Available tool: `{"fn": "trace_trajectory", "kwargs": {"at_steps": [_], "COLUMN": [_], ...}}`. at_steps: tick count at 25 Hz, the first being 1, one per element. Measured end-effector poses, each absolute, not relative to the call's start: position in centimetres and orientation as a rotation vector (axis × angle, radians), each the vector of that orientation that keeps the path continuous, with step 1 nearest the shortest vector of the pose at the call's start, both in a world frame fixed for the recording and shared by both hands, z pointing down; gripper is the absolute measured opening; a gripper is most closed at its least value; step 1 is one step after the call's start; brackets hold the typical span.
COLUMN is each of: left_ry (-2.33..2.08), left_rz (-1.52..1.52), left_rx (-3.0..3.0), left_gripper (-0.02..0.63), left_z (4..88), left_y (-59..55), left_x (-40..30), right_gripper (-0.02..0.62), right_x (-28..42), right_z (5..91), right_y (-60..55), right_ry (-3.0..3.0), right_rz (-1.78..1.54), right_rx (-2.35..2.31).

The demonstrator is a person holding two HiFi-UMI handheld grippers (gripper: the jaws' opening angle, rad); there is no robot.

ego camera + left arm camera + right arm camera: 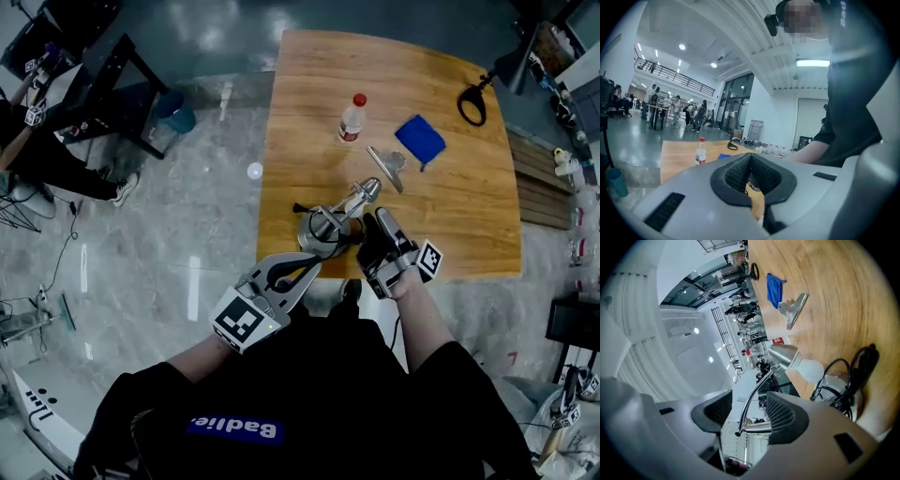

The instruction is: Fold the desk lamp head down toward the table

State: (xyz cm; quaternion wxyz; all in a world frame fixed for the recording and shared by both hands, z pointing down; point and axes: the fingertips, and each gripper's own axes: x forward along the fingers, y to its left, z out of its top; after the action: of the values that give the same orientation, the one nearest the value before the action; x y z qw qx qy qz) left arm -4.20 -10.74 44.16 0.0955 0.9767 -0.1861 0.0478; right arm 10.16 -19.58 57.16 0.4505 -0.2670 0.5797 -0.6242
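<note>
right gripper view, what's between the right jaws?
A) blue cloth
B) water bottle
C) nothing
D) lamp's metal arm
D: the lamp's metal arm runs up between the right gripper's jaws, which stand apart.

Shirt patch [234, 428]: "Badlie" (blurry).

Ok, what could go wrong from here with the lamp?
The right gripper stands open around the lamp arm, not clamped, so the arm may slip. The bare bulb could strike the table if it drops fast. The lamp base sits near the table's edge and might tip.
</note>
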Motion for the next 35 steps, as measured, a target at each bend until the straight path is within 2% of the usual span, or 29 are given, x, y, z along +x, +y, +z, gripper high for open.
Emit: {"fn": "trace_trajectory", "kwargs": {"at_steps": [6,15,18,22,27,30,35], "left_ry": [-0.508,-0.776,-0.770,-0.736,-0.663,-0.626,-0.588], "left_rz": [0.109,0.100,0.092,0.055,0.007,0.015,0.016], "left_rx": [2.934,2.836,2.831,2.863,2.897,2.918,2.944], "left_gripper": [0.009,0.009,0.009,0.009,0.009,0.009,0.009], "left_z": [43.2,41.5,40.6,40.1,38.3,38.4,38.2], "left_y": [-6.7,1.7,4.4,6.3,7.8,8.7,8.9], "left_x": [-1.0,2.3,2.4,1.8,1.0,0.1,-1.0], "right_gripper": [0.210,0.210,0.210,0.202,0.118,0.095,0.006], "right_x": [10.8,10.6,9.2,7.1,4.8,3.7,2.3], "right_z": [54.2,48.4,46.7,43.6,40.6,40.1,38.7], "right_y": [-14.4,-4.5,0.1,4.2,7.1,8.2,8.7], "right_ry": [1.499,1.943,2.259,2.644,2.853,2.893,2.914], "right_rz": [-1.502,-1.396,-1.215,-0.778,-0.368,-0.254,-0.013], "right_rx": [-0.639,-0.635,-0.743,-0.893,-1.015,-1.061,-1.155]}}
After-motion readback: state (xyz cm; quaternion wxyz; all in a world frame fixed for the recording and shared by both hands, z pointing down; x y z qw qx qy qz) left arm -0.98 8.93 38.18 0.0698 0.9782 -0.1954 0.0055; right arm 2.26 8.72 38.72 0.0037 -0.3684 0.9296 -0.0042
